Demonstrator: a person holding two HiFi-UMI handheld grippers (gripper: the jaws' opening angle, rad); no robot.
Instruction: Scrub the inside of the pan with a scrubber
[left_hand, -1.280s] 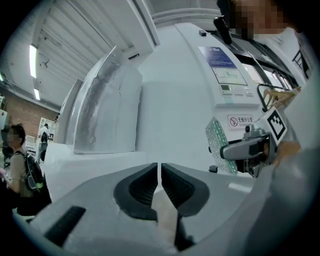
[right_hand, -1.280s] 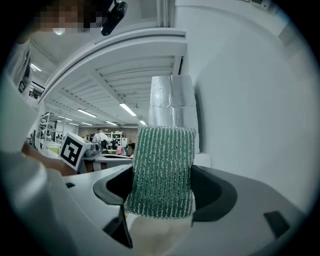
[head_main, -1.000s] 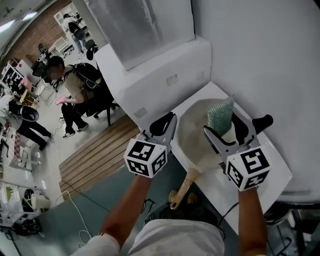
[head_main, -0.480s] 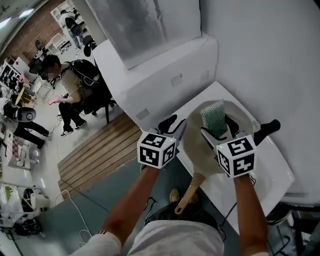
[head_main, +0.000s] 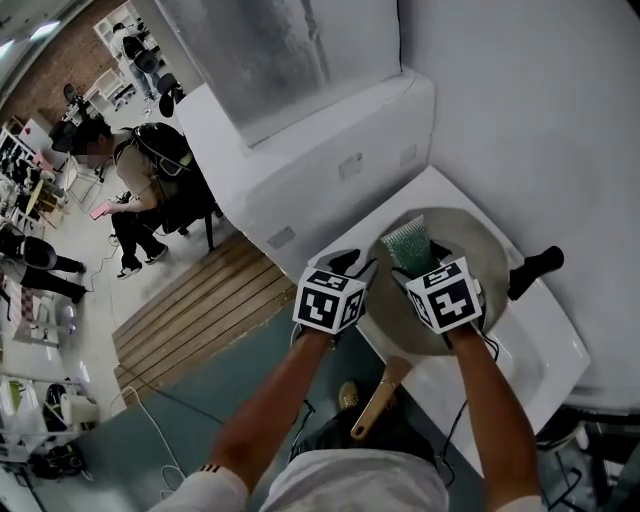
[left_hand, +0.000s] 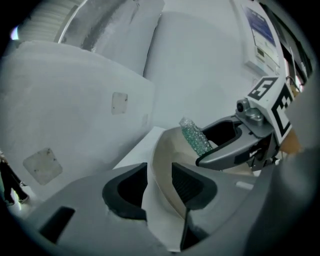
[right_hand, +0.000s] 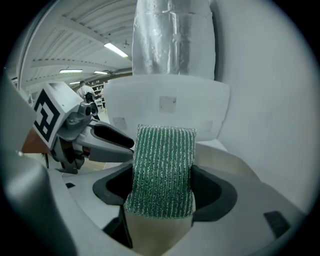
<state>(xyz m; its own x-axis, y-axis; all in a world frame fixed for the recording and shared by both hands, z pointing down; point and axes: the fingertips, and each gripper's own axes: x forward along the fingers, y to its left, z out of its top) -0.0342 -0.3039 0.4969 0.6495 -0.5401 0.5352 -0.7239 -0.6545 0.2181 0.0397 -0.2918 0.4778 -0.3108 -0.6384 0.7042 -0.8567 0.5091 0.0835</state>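
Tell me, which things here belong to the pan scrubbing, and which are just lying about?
In the job: pan; green scrubber, clamped in the right gripper; left gripper, jaws just opened, pan's rim between them.
Lying about: black object beside the pan; wooden slats on the floor; seated person.

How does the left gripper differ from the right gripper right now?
The left gripper has its jaws apart, having just been opening, with the pan rim between them; the right gripper is clamped on the green scrubber. The left gripper sits at the pan's edge; the right gripper hangs over its inside. Both point down toward the pan.
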